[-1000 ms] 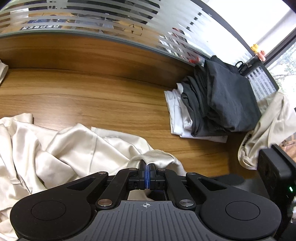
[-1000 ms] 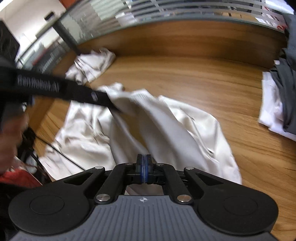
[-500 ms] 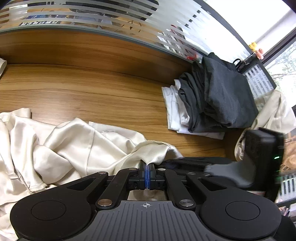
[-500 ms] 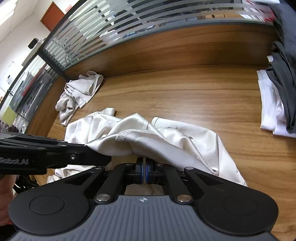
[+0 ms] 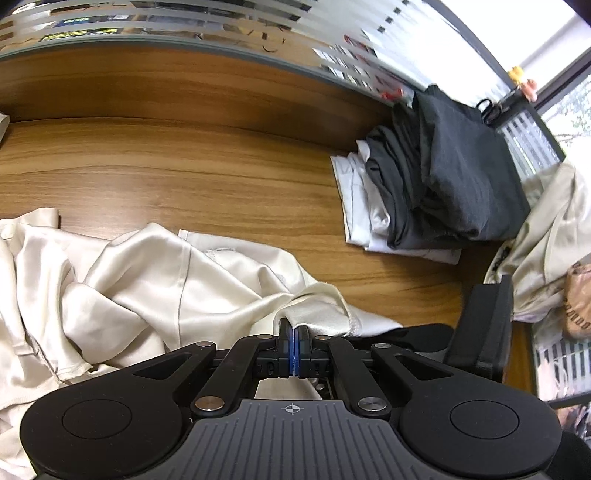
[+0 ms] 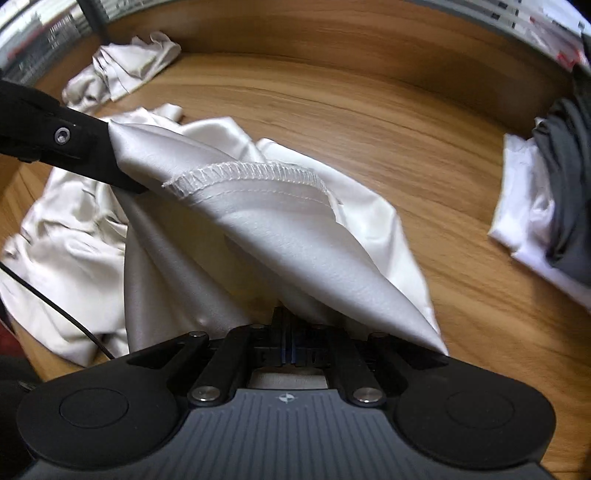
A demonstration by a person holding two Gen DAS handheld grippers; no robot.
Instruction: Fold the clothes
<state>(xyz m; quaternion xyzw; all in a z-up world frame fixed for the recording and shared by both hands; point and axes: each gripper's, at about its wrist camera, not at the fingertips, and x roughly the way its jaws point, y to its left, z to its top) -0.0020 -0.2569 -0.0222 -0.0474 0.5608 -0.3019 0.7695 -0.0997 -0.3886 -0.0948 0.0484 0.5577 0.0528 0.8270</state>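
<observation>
Left wrist view shows no legible writing. Angled steeply down, the left gripper [image 5: 294,334] is clamped tight on a fold of the cream satin garment [image 5: 155,280], which sprawls over the wooden table [image 5: 192,173]. The right gripper [image 6: 287,332], also tilted down, pinches the same cloth, its jaws just easing apart. Folded dark and white clothes [image 5: 436,184] sit well apart, near striped glass [image 5: 221,22].

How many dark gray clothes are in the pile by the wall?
2 that I can tell: a charcoal garment on top and a darker gray one beneath it, both on the folded white clothes. More may be hidden.
</observation>
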